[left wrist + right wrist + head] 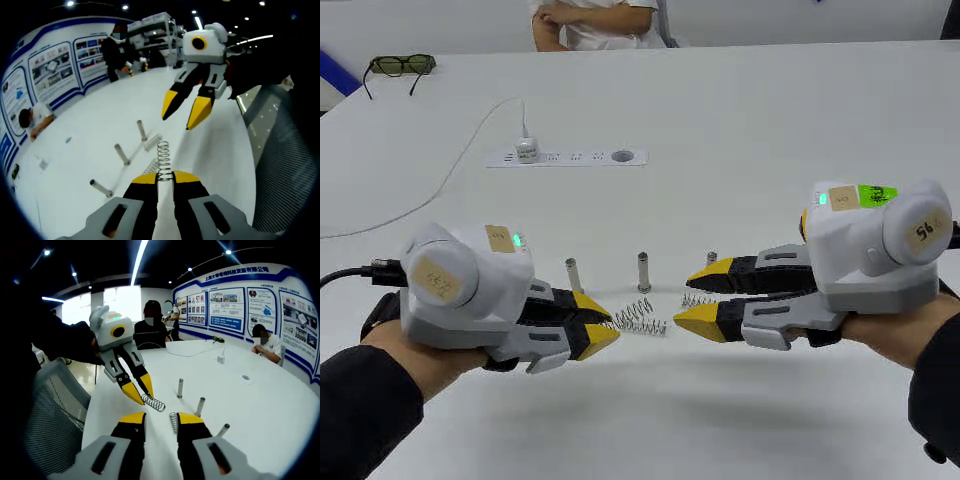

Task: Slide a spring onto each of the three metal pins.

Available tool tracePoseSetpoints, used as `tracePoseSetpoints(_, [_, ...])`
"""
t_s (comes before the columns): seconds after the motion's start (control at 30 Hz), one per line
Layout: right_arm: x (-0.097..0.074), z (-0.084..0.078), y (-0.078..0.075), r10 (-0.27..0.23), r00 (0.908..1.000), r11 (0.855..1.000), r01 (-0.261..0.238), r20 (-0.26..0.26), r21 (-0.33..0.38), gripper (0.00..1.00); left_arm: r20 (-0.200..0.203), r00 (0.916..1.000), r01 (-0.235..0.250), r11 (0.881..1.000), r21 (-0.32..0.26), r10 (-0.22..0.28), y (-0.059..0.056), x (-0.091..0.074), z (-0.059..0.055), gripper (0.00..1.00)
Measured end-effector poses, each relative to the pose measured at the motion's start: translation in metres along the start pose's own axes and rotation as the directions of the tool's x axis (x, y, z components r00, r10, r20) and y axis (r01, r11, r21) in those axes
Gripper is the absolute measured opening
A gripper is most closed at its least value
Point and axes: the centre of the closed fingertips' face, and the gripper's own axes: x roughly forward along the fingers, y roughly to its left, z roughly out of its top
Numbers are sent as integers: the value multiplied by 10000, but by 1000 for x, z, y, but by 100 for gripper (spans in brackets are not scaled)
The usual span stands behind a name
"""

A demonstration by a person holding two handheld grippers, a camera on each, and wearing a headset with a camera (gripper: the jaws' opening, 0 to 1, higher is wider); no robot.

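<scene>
Three short metal pins stand upright in a row on the white table: left pin, middle pin, right pin. My left gripper is shut on one end of a spring, which sticks out forward from its yellow tips. My right gripper faces it from the right, open, nothing gripped. A second spring lies on the table between the right gripper's tips. A third spring lies near the pins. No spring sits on any pin.
A white power strip with a plug and cable lies farther back on the table. Dark sunglasses rest at the far left. A person sits at the far edge. A mesh chair stands by the table.
</scene>
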Motion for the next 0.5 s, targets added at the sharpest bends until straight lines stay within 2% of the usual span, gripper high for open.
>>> tracePoseSetpoints(0.27, [4,2,9,628,9979,9967,-634,138,497,24,383,9990,228,9993,301,-240,-9,-1,10,10])
tracePoseSetpoints(0.5, [5,0,18,1028,9946,9909,-1033,108,861,21,732,9958,494,9965,669,-542,-21,-4,21,10])
